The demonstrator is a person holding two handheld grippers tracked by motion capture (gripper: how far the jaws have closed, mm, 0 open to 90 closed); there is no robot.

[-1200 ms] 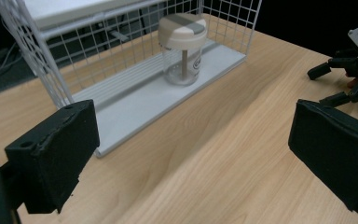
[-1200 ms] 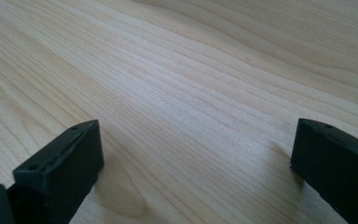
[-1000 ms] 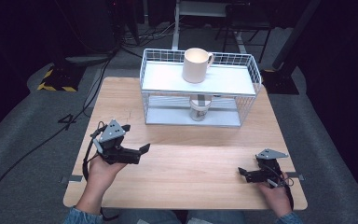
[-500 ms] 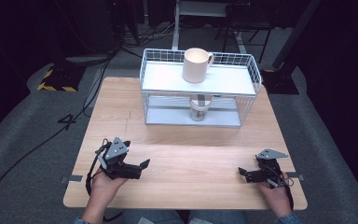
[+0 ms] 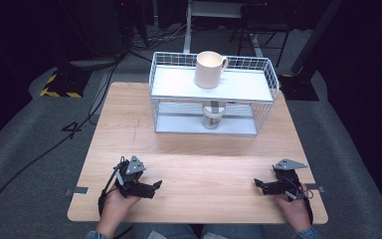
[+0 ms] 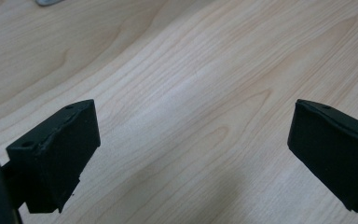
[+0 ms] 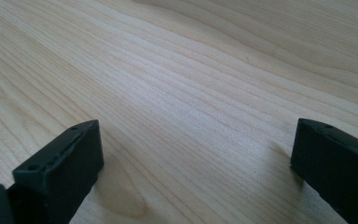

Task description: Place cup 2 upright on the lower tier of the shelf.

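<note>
A cream mug (image 5: 210, 69) stands on the top shelf of a white wire rack (image 5: 163, 79) at the far side of the wooden table (image 5: 199, 154). On the rack's lower shelf sits a small cup (image 5: 212, 117). My left gripper (image 5: 155, 187) rests low near the table's front left, open, its jaws wide apart over bare wood (image 6: 191, 121). My right gripper (image 5: 258, 185) lies at the front right, also open, with nothing between its jaws but wood grain (image 7: 191, 126).
The table's front edge (image 5: 194, 221) is just behind both hands. Cables (image 5: 40, 154) and a yellow-black striped block (image 5: 58, 83) lie on the grey floor at the left. A small grey bracket (image 5: 75, 191) pokes out at the table's front left edge.
My left gripper has drawn back toward the front edge of the table and lowered. The right gripper has stayed where it was.
</note>
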